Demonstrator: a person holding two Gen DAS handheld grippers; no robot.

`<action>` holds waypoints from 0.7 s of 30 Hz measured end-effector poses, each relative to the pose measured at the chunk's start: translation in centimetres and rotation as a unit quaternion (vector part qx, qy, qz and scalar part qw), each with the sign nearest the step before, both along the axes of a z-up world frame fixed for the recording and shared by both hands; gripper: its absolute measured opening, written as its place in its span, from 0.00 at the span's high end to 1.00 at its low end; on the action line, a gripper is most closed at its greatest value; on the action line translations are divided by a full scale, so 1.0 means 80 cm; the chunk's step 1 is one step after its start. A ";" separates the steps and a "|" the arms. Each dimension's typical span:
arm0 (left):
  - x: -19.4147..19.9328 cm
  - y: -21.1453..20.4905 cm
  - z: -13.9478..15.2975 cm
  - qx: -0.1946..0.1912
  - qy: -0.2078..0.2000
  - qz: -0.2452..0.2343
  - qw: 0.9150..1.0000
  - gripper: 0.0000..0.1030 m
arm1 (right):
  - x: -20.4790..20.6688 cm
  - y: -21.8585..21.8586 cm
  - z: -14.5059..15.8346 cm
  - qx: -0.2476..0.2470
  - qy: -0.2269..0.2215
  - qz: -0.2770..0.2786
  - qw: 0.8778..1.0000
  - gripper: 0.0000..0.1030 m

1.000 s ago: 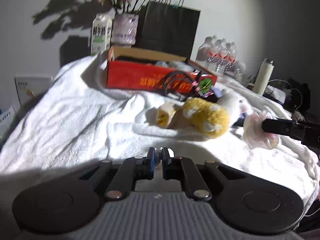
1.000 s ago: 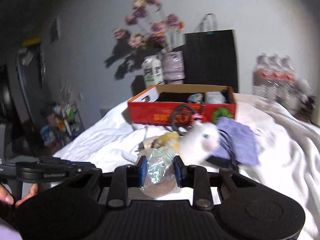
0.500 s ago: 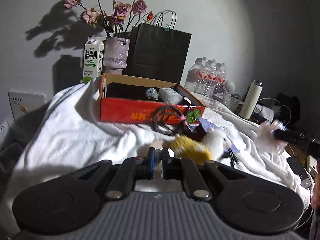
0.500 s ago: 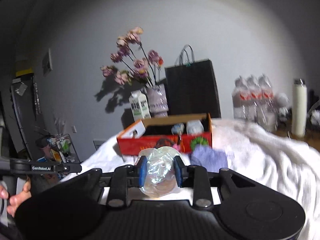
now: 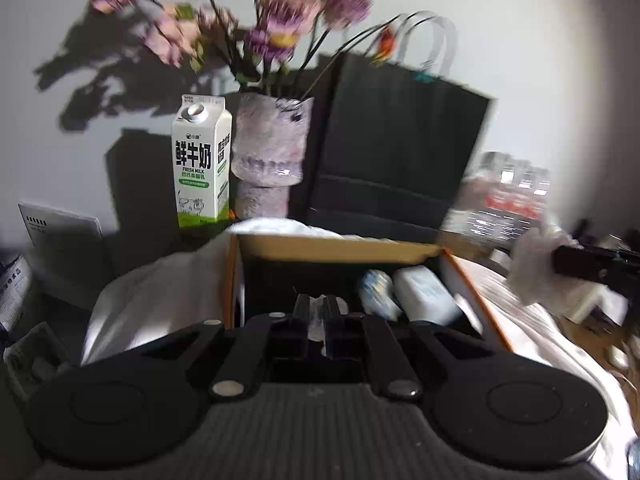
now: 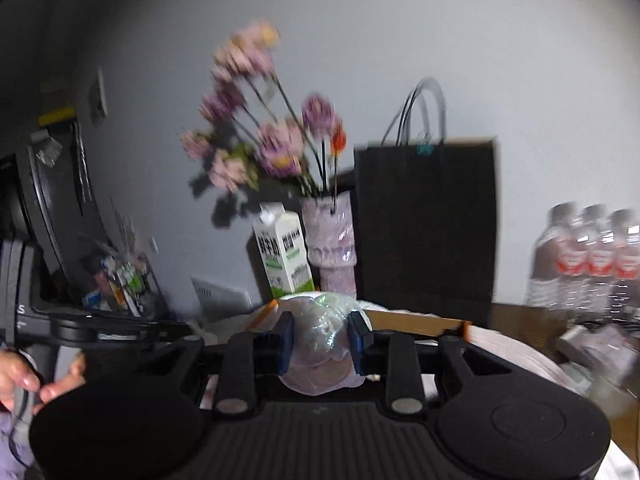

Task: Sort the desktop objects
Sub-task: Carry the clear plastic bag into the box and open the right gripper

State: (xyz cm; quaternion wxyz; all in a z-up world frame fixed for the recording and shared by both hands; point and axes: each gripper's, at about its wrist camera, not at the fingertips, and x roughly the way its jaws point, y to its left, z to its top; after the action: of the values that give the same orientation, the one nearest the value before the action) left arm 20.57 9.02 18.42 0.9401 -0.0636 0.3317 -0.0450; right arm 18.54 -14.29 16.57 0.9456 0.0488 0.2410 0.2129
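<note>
Only the left view shows inside the box (image 5: 472,288); the right hand-held gripper (image 6: 323,342) clamps a plastic-wrapped item (image 6: 320,344).

Crinkled plastic-wrapped item (image 6: 320,344) — clamped, above box (image 6: 416,320)

Left wrist cam sits close above the red box (image 5: 472,280), facing the back wall; right wrist cam sits further right and back, same heading; both share milk carton (image 5: 202,162), vase (image 6: 330,246), black bag (image 6: 426,220).
</note>
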 end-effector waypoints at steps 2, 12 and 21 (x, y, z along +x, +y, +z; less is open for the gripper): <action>0.061 -0.004 -0.021 0.015 0.012 0.009 1.000 0.92 | 0.068 0.027 -0.015 -0.016 0.035 -0.007 0.999 0.74; 0.182 0.011 -0.138 0.025 0.097 0.077 0.992 0.80 | 0.256 0.097 -0.162 -0.022 0.175 -0.070 0.982 0.72; 0.151 0.024 -0.074 0.006 0.038 0.069 0.997 0.24 | 0.247 0.063 -0.147 0.052 0.173 -0.075 0.981 0.36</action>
State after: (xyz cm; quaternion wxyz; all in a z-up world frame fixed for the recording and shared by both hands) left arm 32.68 10.92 12.54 0.9281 -0.0820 0.3623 0.0244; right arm 38.30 -9.26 4.83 0.8990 0.1522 0.3853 0.1423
